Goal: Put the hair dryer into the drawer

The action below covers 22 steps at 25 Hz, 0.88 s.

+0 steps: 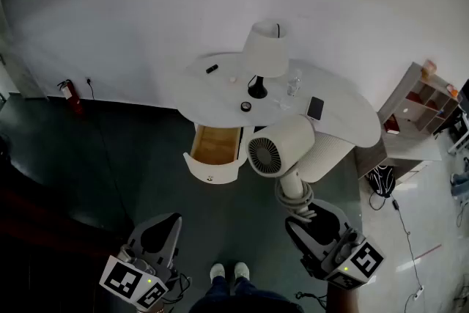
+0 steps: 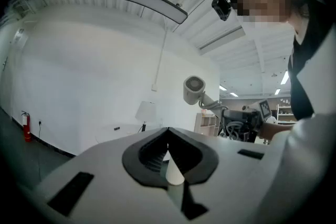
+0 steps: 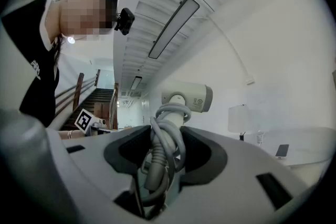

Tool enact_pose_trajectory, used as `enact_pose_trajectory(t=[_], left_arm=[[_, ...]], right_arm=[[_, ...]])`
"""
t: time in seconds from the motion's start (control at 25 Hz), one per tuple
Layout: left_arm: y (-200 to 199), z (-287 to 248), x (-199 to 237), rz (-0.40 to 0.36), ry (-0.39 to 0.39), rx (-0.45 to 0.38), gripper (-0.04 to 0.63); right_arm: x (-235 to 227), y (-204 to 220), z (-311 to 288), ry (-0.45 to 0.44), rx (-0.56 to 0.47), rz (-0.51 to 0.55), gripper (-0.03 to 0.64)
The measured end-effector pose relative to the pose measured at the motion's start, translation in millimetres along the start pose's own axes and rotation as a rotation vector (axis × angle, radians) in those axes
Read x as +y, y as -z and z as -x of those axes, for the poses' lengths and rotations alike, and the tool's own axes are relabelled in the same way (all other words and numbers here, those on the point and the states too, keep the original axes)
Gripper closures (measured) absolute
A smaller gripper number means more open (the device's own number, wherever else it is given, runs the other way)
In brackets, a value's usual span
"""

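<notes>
Two grippers sit low in the head view: the right gripper (image 1: 309,220) clamps the handle of the hair dryer (image 1: 282,146), barrel held up off the table's (image 1: 344,113) front edge, just right of the open drawer (image 1: 211,171). The left gripper (image 1: 164,229) hangs well apart at lower left. Left gripper view: jaws look closed tip to tip, nothing between them. Right gripper view: jaws partly spread, pressing on the handle and its coiled cord (image 3: 157,165)

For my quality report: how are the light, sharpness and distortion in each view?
Head view: dim, corners darkened, hair dryer sharp. Left gripper view: strong fisheye, the ceiling light bends into an arc. Right gripper view: fisheye too, wall very bright, cord near the lens soft.
</notes>
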State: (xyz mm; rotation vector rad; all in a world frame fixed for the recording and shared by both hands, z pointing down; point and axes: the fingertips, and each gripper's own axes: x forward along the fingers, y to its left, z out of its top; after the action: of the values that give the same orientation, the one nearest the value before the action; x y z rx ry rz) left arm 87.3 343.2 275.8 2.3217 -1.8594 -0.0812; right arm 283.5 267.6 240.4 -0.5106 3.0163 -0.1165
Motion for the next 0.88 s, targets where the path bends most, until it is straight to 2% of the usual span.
enact_pose_trajectory(t=[0.6,0.88], left_arm=[[-3.1,-10.4,-4.4,-0.012,0.025,0.000,0.580],[0.3,-6.8,-2.9,-0.007,0.002,0.017,0.580]], right_arm=[[3.1,0.4,-13.5,-0.053,-0.006,-0.020,0.423],[-0.1,2.3,-13.5,-0.047,-0.023,-0.059,0.423]])
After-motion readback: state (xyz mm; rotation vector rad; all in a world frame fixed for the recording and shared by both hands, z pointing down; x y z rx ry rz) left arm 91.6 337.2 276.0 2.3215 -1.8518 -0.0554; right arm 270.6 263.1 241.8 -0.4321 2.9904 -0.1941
